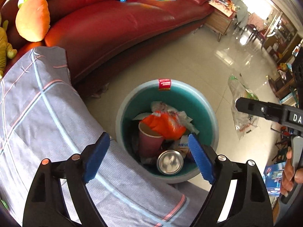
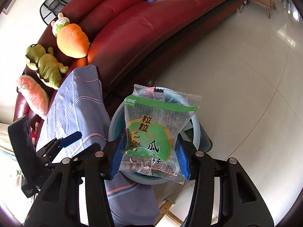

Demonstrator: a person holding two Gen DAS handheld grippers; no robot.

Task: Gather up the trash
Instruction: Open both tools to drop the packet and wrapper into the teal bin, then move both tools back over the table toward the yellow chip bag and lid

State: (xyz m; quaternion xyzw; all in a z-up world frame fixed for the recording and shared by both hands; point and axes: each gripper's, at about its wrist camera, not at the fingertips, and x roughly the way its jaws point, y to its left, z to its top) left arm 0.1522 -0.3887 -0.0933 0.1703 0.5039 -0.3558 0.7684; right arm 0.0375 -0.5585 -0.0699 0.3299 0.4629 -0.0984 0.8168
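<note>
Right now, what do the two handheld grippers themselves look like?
Both are black plastic frames. The left gripper and right gripper have blue ribbed pads on their jaws and round silver bolt heads on the linkages. White letters "DA" mark the right gripper's side.

Left wrist view: I looked steeply down, close above the bin point(image 1: 166, 87).
Right wrist view: likewise.
Shared: bin, sofa point(image 1: 113, 24).
</note>
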